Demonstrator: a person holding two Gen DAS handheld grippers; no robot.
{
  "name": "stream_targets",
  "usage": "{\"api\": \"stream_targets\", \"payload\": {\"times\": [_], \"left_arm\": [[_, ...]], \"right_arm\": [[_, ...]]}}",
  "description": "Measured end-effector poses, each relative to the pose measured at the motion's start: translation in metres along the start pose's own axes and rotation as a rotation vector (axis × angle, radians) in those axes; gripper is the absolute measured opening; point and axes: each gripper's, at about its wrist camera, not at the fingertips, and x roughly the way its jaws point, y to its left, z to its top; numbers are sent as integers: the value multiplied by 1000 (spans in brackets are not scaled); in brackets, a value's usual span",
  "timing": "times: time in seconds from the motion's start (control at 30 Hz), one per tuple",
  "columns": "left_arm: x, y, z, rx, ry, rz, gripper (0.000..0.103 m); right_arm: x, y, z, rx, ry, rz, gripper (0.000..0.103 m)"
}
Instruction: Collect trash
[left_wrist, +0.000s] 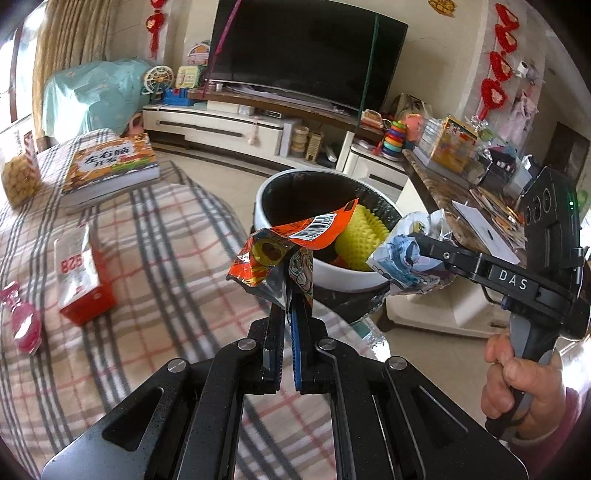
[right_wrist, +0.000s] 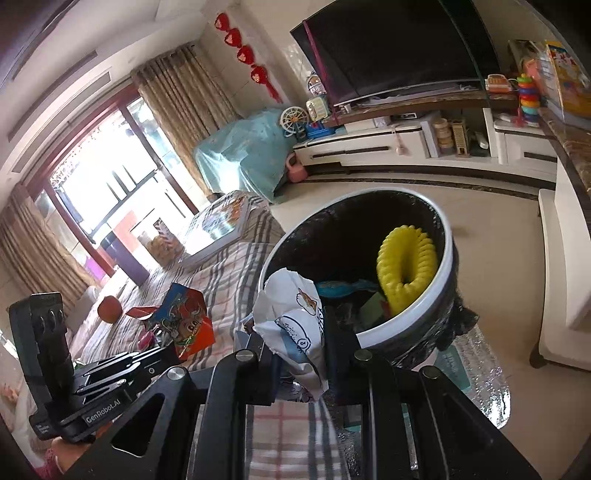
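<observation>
My left gripper (left_wrist: 292, 295) is shut on a crumpled orange snack wrapper (left_wrist: 295, 236), held at the near rim of a white bin with a black liner (left_wrist: 264, 206). A yellow foam net (left_wrist: 360, 236) lies inside the bin. To the right, my right gripper (left_wrist: 417, 247) is shut on a crumpled white and blue wrapper (left_wrist: 399, 258) beside the rim. In the right wrist view the white wrapper (right_wrist: 295, 317) sits between the right gripper's (right_wrist: 299, 354) fingers, just short of the bin (right_wrist: 448, 258). The left gripper (right_wrist: 166, 345) with the orange wrapper (right_wrist: 184, 317) is at the left.
On the plaid tablecloth (left_wrist: 166, 240) lie a thick book (left_wrist: 110, 166), a red and white box (left_wrist: 81, 273), a pink packet (left_wrist: 22, 321) and a bag of yellow snacks (left_wrist: 18, 177). A cluttered counter (left_wrist: 461, 206) stands right of the bin. A TV stand lines the far wall.
</observation>
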Motion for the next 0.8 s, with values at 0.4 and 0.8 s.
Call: {"api": "stream_targets", "payload": {"times": [0.4, 0.8], "left_arm": [[11, -16, 14, 36, 1, -10, 3], [19, -29, 26, 68, -3, -9, 3]], "right_arm": [[-6, -16, 14, 11, -23, -15, 19], [-4, -24, 23, 12, -28, -31, 20]]}}
